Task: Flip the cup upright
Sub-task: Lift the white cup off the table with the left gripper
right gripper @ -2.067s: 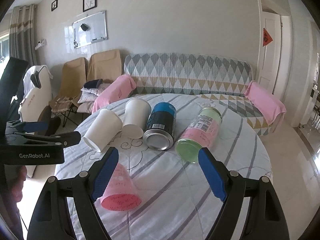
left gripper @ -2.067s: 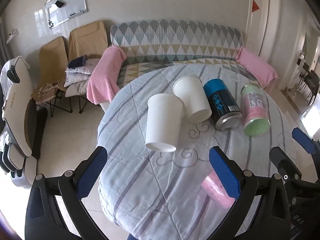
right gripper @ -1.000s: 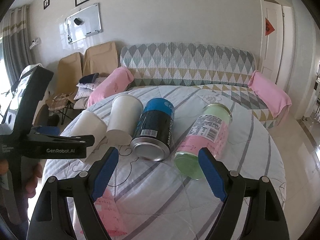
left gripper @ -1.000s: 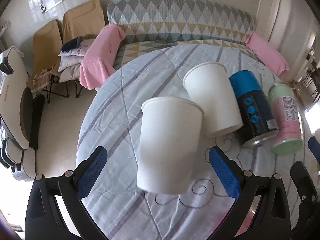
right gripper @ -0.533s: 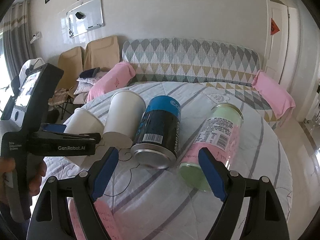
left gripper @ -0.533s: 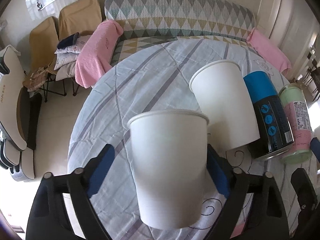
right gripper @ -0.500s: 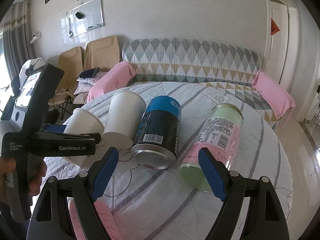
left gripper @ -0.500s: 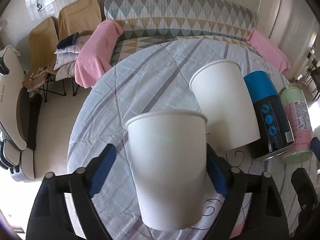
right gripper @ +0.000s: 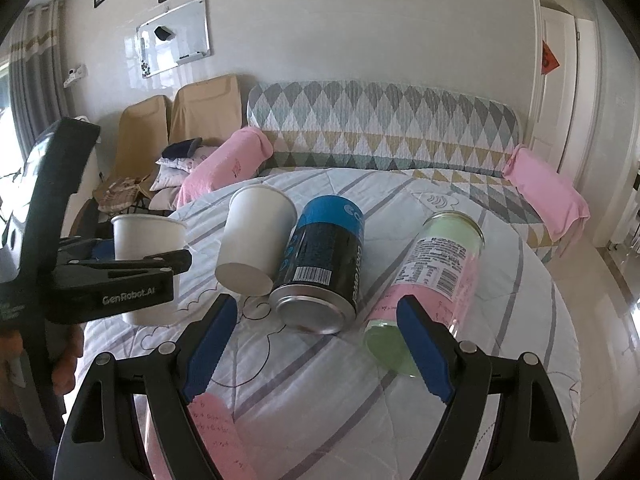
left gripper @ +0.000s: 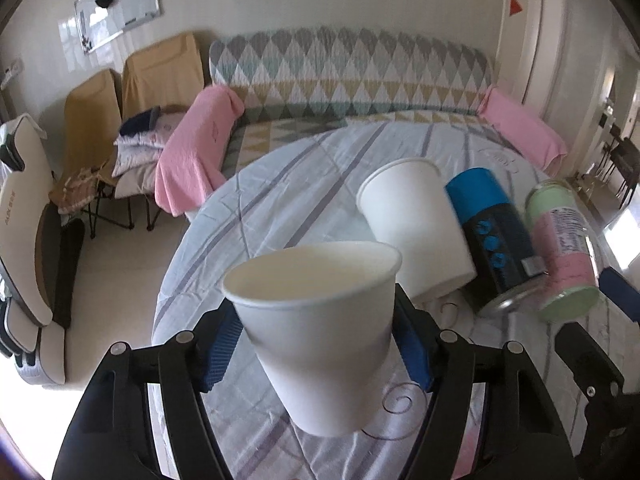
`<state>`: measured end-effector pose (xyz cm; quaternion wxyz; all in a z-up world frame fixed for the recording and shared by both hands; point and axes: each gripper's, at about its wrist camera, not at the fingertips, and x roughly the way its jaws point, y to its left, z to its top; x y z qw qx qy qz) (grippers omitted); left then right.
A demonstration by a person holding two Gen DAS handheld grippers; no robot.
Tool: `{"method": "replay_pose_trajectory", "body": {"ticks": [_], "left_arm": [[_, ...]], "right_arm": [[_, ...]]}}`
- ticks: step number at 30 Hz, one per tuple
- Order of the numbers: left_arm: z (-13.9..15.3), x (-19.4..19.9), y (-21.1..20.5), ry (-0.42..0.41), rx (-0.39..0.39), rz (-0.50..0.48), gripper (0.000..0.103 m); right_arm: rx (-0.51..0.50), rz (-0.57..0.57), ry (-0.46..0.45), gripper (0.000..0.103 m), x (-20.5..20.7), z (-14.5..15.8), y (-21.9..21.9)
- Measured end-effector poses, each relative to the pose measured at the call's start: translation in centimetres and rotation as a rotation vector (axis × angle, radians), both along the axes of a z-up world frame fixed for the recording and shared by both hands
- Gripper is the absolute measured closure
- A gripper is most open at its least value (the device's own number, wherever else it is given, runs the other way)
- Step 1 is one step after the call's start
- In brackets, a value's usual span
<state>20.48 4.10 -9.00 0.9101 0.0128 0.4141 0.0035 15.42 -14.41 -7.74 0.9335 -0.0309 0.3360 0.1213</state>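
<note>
Fingers (left gripper: 218,354) of the left gripper (left gripper: 316,354) squeeze the cup (left gripper: 320,332), mouth up toward 12 o'clock; right gripper (right gripper: 316,344) gapes, holding nothing.

On the table (right gripper: 500,320), a cup (right gripper: 256,246), can (right gripper: 324,264) and jar (right gripper: 432,284) lie side by side, left to right.

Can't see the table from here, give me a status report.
Left gripper shut on white paper cup, mouth up. Right gripper open, empty. Second white paper cup lies beside blue-black can.
</note>
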Motion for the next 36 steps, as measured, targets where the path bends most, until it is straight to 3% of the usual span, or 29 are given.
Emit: {"method": "replay_pose_trajectory", "body": {"ticks": [8, 16, 20, 25, 36], "left_arm": [[-0.4, -2.6, -1.9, -0.063, 0.07, -0.044, 0.032], [-0.9, -3.2, -1.5, -0.036, 0.038, -0.04, 0.032], [-0.8, -2.2, -1.0, 0.007, 0.003, -0.032, 0.032], [-0.9, 0.3, 0.3, 0.063, -0.048, -0.004, 0.022], [-2.3, 4.6, 0.5, 0.162, -0.041, 0.008, 0.021]], "right_arm": [[0.001, -0.005, -0.011, 0.02, -1.5, 0.2, -0.4], [0.0, -0.014, -0.012, 0.02, -2.4, 0.4, -0.6], [-0.001, -0.013, -0.021, 0.02, -2.5, 0.5, -0.7], [0.0, -0.013, -0.03, 0.02, -2.9, 0.8, -0.8], [0.012, 0.012, -0.012, 0.02, -1.5, 0.5, -0.7]]}}
